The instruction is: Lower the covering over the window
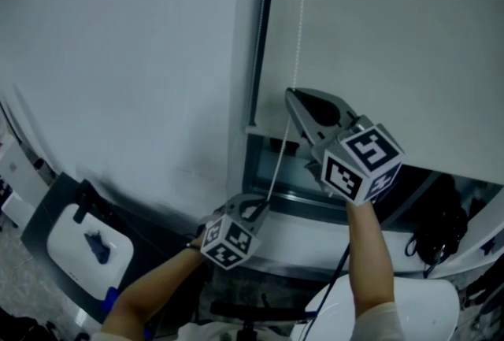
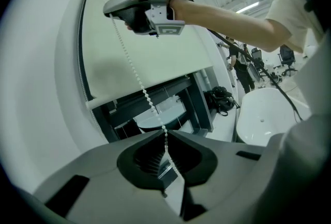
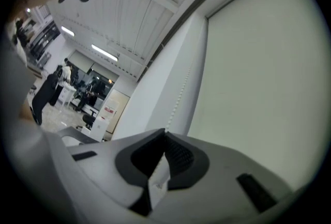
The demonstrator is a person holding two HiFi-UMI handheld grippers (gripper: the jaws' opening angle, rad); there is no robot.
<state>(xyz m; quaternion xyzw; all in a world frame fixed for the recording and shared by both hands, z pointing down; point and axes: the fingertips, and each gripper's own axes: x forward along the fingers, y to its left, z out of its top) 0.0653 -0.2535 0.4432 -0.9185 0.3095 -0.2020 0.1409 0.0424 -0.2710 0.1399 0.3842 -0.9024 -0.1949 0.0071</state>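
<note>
Bead chain (image 1: 298,24) vanishes between tips of right hand-held gripper (image 1: 290,93).

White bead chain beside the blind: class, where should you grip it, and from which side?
Grip the white bead chain on its taut stretch, from the room side, jaws across it: it is thin and hangs close to the pale roller blind.

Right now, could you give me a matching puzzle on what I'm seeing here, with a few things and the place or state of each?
Things:
1. left tool
2. right tool
3. blind
4. bead chain

States:
A. hanging low, dark gap beneath
B. shut on the chain, lower down
C. stretched between both tools
D. shut on the chain, higher up

Pairs: 1-B, 2-D, 3-A, 4-C
</note>
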